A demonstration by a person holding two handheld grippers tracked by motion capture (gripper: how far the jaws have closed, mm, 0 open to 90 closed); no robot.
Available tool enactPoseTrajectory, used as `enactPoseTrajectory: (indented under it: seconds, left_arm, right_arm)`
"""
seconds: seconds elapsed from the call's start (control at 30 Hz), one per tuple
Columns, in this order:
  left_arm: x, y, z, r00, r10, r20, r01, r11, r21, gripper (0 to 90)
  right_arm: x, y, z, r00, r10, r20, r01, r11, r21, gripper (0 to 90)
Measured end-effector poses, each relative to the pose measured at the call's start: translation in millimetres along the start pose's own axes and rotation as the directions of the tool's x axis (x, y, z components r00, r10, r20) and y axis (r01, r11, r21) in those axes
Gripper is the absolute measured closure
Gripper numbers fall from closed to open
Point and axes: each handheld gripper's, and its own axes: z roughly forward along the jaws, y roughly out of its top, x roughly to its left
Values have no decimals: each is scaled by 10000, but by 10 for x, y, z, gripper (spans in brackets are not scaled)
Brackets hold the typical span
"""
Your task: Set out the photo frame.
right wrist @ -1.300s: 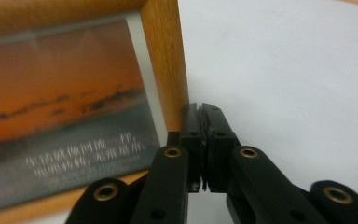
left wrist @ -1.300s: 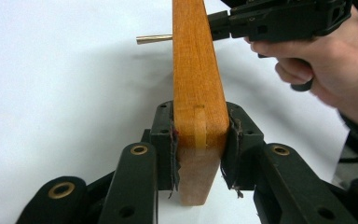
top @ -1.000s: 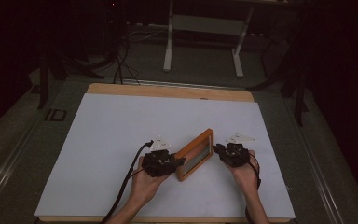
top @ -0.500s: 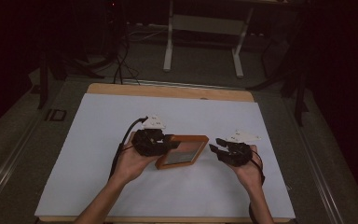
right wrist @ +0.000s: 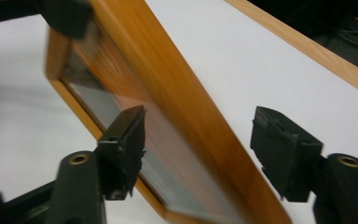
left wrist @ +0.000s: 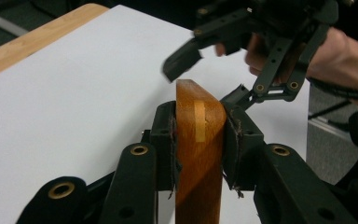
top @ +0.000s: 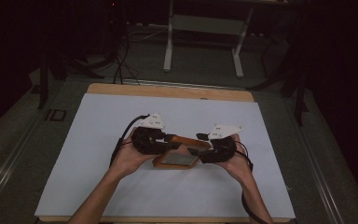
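Near the table's front middle, over the white sheet (top: pixel 98 140): wooden picture frame (top: pixel 179 156), held up off the surface, long axis running left to right between both hands. Left gripper (left wrist: pixel 198 135) clamped on its left edge. Right gripper (right wrist: pixel 198 154) spread wide, straddling the right edge, not yet closed. Plenty of bare sheet all around.
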Motion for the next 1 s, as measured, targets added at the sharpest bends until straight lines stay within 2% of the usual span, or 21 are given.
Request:
enactPoseTrajectory:
  seconds: [0.1,0.2,0.27,0.33,0.43,0.57,0.63,0.67,0.73,0.77,0.9,1.0]
  left_arm:
    - [-20,19,12,9996,261,70,-261,9996,73,691]
    - [-21,30,21,9981,561,236,-564,9984,95,689]
    - [-18,37,24,9969,713,327,-717,9974,121,688]
    - [-4,37,27,9972,632,395,-636,9979,100,687]
    - [12,33,29,9972,557,492,-560,9984,55,681]
    - [32,31,33,9978,386,536,-385,9993,-32,653]
    - [51,28,38,9984,75,564,-67,9999,-143,627]
    - [51,28,38,9984,75,564,-67,9999,-143,609]
    - [78,20,28,9979,-257,595,279,9989,-372,579]
    - [83,20,26,9973,-352,644,380,9984,-429,580]
    - [94,13,31,9979,-498,403,519,9972,-530,547]
    - [119,-19,26,9967,-657,469,686,9956,-641,499]
  right_arm:
    - [14,93,67,9983,-232,-531,236,9997,69,298]
    - [44,153,122,9940,-504,-974,531,9983,249,300]
    - [49,170,149,9897,-608,-1294,652,9974,305,324]
    - [54,172,165,9861,-723,-1495,783,9963,352,365]
    - [55,161,156,9861,-816,-1449,871,9957,322,399]
    - [34,138,104,9847,-861,-1515,912,9955,271,488]
    - [28,126,76,9835,-911,-1563,961,9951,246,545]
    - [28,126,76,9835,-911,-1563,961,9951,246,545]
    - [34,108,40,9802,-1095,-1651,1140,9933,176,630]
    - [54,105,34,9808,-1203,-1533,1245,9921,182,633]
    - [83,116,28,9795,-1451,-1397,1503,9883,275,656]
    - [103,118,17,9781,-1660,-1258,1714,9847,328,671]
